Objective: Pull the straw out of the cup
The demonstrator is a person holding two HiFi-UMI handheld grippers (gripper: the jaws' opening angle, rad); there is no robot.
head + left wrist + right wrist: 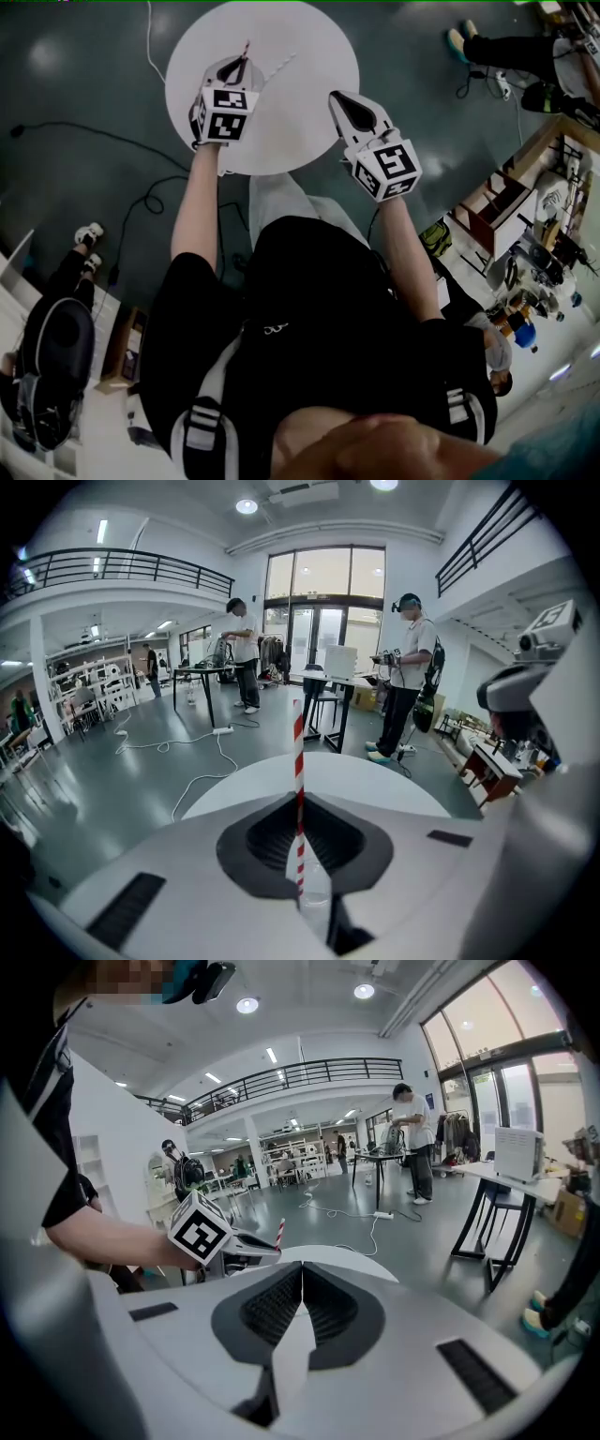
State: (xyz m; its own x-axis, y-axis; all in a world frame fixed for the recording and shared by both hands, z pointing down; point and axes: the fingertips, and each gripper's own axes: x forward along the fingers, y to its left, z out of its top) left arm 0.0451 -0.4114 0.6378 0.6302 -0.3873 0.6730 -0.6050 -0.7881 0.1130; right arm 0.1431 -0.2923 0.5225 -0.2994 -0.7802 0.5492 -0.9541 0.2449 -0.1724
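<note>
your left hand-held gripper (240, 64) clamps the cup (316, 892) | straw (298, 752) upright in it | right hand-held gripper (302, 1279), closed and empty, lies to its right

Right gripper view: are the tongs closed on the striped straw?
No, the right tongs meet empty; the straw stands off to their left.

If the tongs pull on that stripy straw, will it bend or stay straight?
It will probably stay fairly straight: the straw sticks up above the left tongs, which are closed on it, and it shows no sag. It looks thin and likely light, so a hard squeeze might flatten it. It is round, so if it were dropped on the table it could roll.
</note>
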